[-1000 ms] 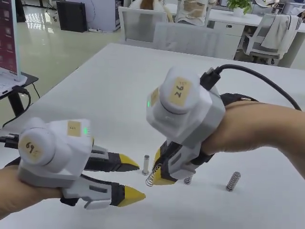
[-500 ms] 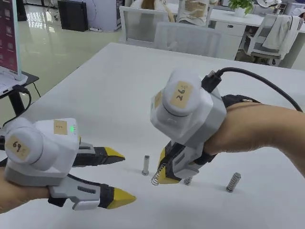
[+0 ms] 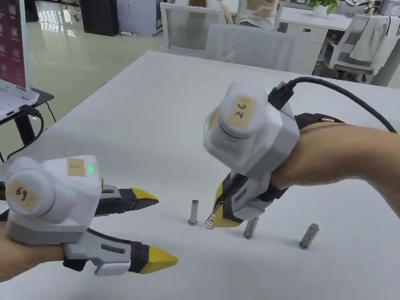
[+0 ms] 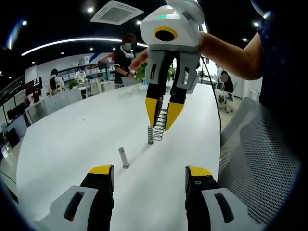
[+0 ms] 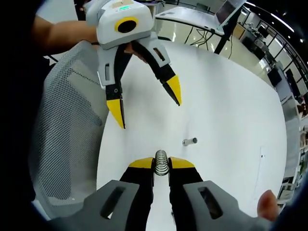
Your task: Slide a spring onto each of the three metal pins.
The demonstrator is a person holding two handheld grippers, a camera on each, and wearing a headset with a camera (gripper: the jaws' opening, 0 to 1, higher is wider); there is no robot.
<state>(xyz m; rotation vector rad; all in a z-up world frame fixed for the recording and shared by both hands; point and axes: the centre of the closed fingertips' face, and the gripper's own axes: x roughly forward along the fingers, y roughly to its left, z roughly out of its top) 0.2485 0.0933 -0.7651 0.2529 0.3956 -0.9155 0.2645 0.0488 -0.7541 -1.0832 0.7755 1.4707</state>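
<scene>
Bright, even overhead light; sharp, fisheye-warped edges.

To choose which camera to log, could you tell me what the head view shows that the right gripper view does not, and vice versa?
Head view adds an upright spring beside the right hand-held gripper and a second upright spring farther right. Right gripper view adds an end-on look down the held spring, pinched between its yellow tips. Both share the bare pin, that held spring, and the open left hand-held gripper.
</scene>
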